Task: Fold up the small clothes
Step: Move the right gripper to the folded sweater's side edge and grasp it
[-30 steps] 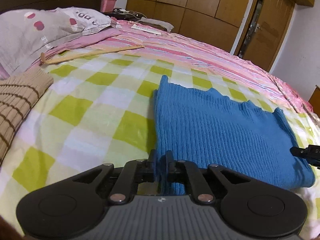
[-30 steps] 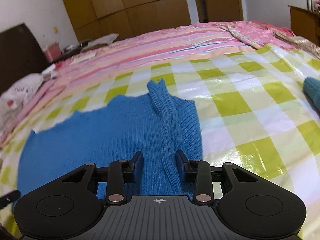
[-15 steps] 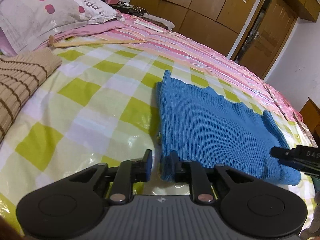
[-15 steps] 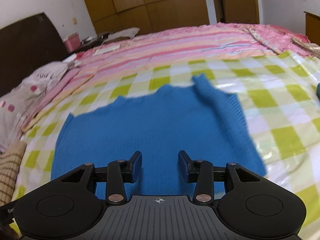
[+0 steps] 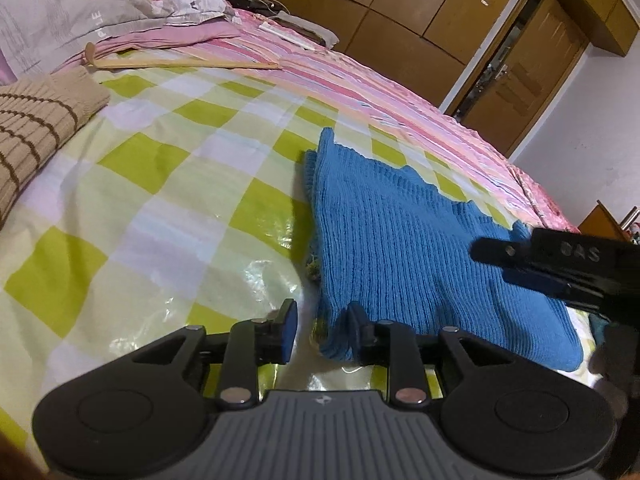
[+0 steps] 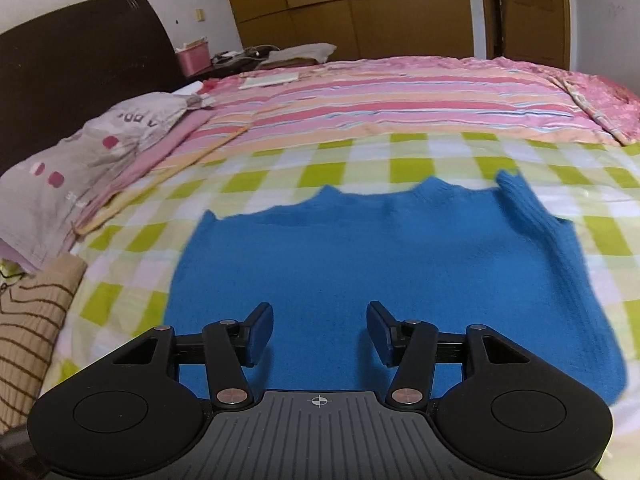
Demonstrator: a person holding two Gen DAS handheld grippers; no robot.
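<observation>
Left gripper [image 5: 320, 330]: jaws opening, released; the blue sweater [image 5: 400, 248] corner lies between them, its near edge hidden behind the right finger. Striped tan garment [image 5: 36, 128], far left, cut off by frame. Right gripper [image 6: 320, 330]: jaws opening, nothing gripped, above the sweater spread on the checked sheet [image 6: 360, 164]; sweater's near hem hidden beneath gripper body.

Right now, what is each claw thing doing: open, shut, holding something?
Left gripper: opening, sweater edge between its jaws, not pinched.
Right gripper: opening, empty, over the sweater.
</observation>
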